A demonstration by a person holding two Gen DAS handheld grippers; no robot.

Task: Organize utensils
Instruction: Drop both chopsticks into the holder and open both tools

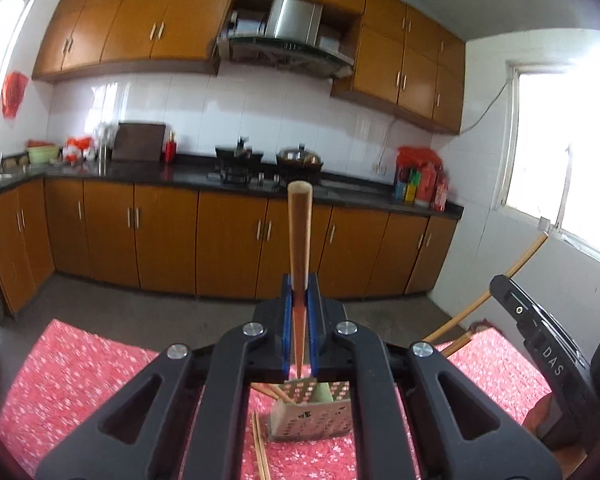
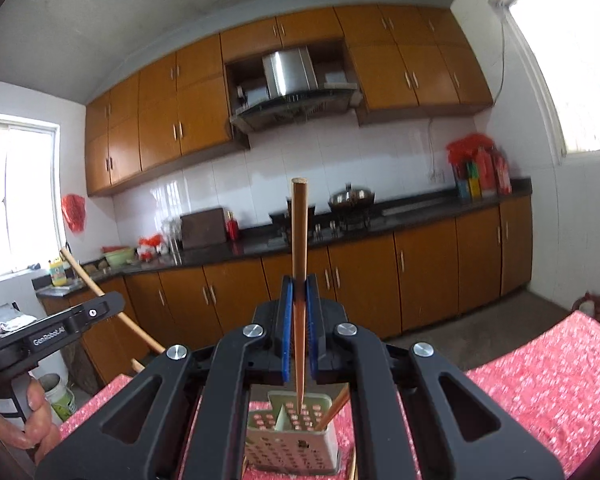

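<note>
My left gripper [image 1: 299, 292] is shut on a wooden chopstick [image 1: 299, 236] that stands upright, its thin end pointing down over a perforated metal utensil holder [image 1: 312, 412]. My right gripper [image 2: 299, 292] is shut on another wooden chopstick [image 2: 299, 240], also upright, its tip just above or inside the same holder [image 2: 292, 440]. One chopstick [image 2: 332, 410] leans inside the holder. Loose chopsticks [image 1: 260, 448] lie on the red floral tablecloth [image 1: 80, 372] beside the holder. The right gripper body [image 1: 540, 332] shows at the right of the left wrist view, with its chopstick [image 1: 500, 280].
The holder stands on a table covered in red cloth [image 2: 540, 372]. Behind are orange kitchen cabinets [image 1: 228, 240], a dark counter [image 1: 140, 172] with a stove and pot [image 1: 300, 158], and bottles [image 1: 420, 180]. A white bucket [image 2: 60, 396] stands on the floor. A hand [image 2: 36, 420] holds the left gripper.
</note>
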